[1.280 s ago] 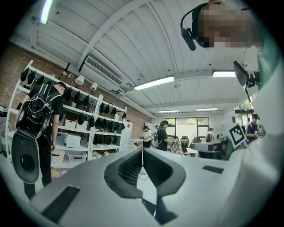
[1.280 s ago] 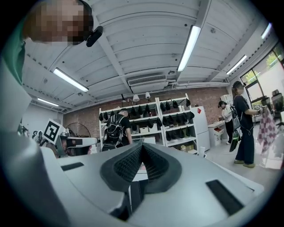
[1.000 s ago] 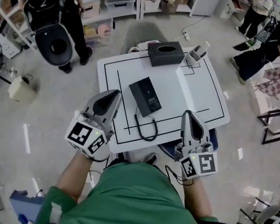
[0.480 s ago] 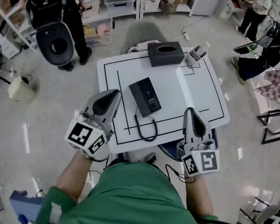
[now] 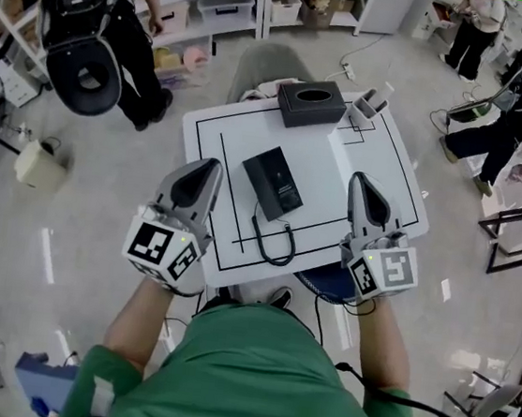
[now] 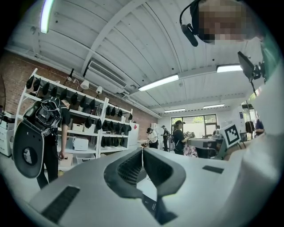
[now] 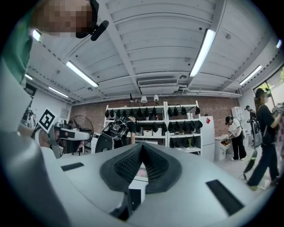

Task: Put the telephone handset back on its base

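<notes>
A black telephone [image 5: 274,183] lies in the middle of the white table [image 5: 341,170], and its dark cord [image 5: 274,242] loops toward the front edge. I cannot tell the handset apart from the base in the head view. My left gripper [image 5: 212,165] hovers over the table's front left corner, left of the phone, jaws shut and empty [image 6: 142,150]. At the front right edge my right gripper [image 5: 359,178] is also shut on nothing [image 7: 142,145]. Both point up and away, so their own views show mostly ceiling and shelves.
A black tissue box [image 5: 311,102] and a small grey holder [image 5: 368,105] stand at the table's far edge. Black lines mark the tabletop. People stand at the back left [image 5: 94,31] and at the right [image 5: 514,111]. Shelves [image 5: 220,0] line the far wall.
Both grippers have crept slightly forward toward the table, the right one more. The jaws stayed shut. People in the background have shifted.
</notes>
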A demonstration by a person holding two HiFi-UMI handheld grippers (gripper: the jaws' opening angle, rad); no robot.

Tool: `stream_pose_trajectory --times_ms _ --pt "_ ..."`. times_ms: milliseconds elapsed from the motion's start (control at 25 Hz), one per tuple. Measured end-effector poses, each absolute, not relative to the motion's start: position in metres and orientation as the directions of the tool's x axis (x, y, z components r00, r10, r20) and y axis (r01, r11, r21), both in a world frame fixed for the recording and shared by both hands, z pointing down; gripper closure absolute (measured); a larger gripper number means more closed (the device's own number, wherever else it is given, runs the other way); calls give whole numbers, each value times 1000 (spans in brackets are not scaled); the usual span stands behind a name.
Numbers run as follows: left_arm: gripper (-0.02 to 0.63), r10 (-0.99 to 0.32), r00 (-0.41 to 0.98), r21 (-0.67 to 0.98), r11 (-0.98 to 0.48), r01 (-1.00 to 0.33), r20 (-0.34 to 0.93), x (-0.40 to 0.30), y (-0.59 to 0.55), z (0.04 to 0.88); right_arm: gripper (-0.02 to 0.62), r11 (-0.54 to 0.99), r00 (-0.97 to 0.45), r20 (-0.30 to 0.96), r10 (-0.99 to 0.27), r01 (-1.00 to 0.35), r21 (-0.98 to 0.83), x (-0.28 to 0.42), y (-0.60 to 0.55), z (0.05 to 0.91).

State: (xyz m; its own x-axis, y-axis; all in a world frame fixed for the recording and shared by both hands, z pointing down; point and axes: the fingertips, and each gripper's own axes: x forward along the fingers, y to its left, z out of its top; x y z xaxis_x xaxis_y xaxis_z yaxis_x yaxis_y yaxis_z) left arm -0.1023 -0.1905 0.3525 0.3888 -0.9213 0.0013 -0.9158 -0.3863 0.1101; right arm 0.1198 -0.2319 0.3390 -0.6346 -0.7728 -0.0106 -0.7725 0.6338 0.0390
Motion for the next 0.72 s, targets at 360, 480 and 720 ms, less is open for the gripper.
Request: stream_pose_trajectory --times_ms 360,480,720 --pt "581 -933 359 128 -352 -927 33 -123 -186 366 574 650 -649 25 -760 -759 53 101 -228 343" --pt "581 -932 360 134 -353 -926 34 -123 -183 370 574 649 -648 37 -761 -757 71 100 -224 347" --pt "581 -942 335 112 -332 -937 10 -152 -175 366 574 654 -656 12 -755 -751 91 78 -219 346"
